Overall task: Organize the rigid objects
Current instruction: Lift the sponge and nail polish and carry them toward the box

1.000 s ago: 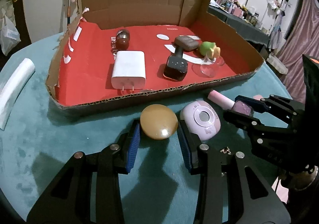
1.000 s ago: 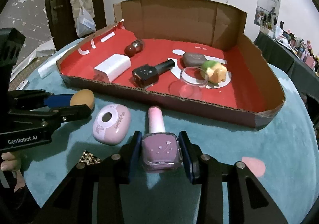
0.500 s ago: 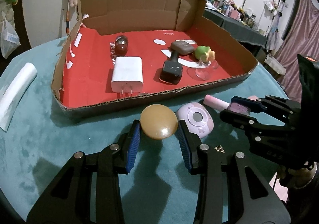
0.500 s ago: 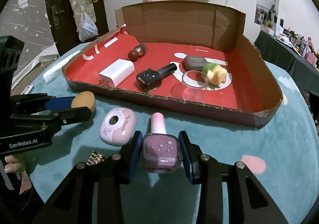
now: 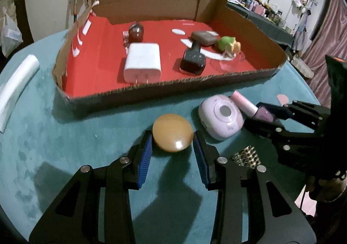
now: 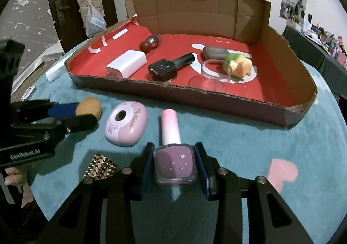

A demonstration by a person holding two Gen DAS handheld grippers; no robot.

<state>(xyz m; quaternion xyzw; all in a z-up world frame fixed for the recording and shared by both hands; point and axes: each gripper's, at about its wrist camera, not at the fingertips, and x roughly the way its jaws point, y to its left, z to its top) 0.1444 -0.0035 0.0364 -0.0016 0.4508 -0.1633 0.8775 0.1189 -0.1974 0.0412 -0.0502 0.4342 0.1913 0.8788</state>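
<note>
My left gripper (image 5: 172, 140) is shut on a round tan disc (image 5: 172, 132), held just above the teal table; it also shows in the right wrist view (image 6: 88, 107). My right gripper (image 6: 174, 159) is shut on a purple nail polish bottle (image 6: 175, 163) with a pink cap, seen in the left wrist view too (image 5: 263, 112). Ahead stands a cardboard tray (image 6: 216, 98) with a red floor. In it lie a white charger (image 5: 142, 62), a dark nail polish bottle (image 5: 193, 60), a dark red ball (image 5: 136, 31), a grey case (image 5: 204, 38), a green and yellow toy (image 5: 228, 44) and a clear glass dish (image 6: 215, 69).
A lilac oval case (image 5: 221, 120) lies on the table between the grippers. A gold studded piece (image 6: 100, 167) lies near it. A white roll (image 5: 15, 83) lies at the table's left. A pink heart mark (image 6: 283, 171) is at the right.
Both grippers have pulled back a little from the tray with their objects held. The studded piece has come into view near the lilac case.
</note>
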